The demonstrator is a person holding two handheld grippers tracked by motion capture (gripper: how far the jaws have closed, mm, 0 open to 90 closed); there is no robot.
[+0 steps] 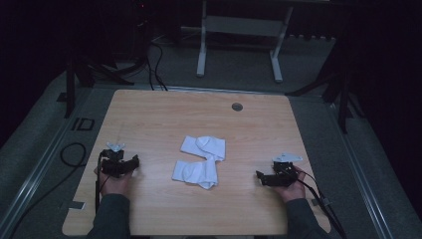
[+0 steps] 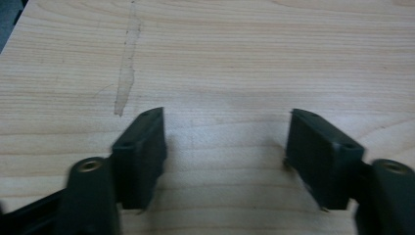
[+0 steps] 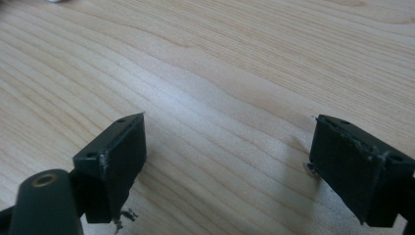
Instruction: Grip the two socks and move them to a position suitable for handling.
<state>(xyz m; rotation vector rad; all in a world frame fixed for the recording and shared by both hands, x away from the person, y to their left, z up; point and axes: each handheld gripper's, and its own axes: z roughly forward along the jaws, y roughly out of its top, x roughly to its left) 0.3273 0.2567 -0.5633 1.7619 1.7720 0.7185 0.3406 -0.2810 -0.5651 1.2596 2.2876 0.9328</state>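
Note:
Two white socks [image 1: 200, 160] lie crumpled together in the middle of the wooden table [image 1: 164, 114]. A hand holds my left gripper [image 1: 133, 163] at the table's left side, a short way from the socks, pointing toward them. Its jaws stand wide apart over bare wood in the left gripper view, left gripper [image 2: 226, 142], with nothing between them. The other hand rests my right gripper [image 1: 261, 177] on the table's right side, also aimed at the socks. Bare wood lies between its open jaws in the right gripper view, right gripper [image 3: 227, 147].
A round cable hole [image 1: 237, 106] sits near the table's far edge. A pale scuff streak [image 2: 125, 73] marks the wood ahead of the left gripper. Cables [image 1: 74, 154] trail on the floor at left, and a white desk frame [image 1: 239, 45] stands beyond the table.

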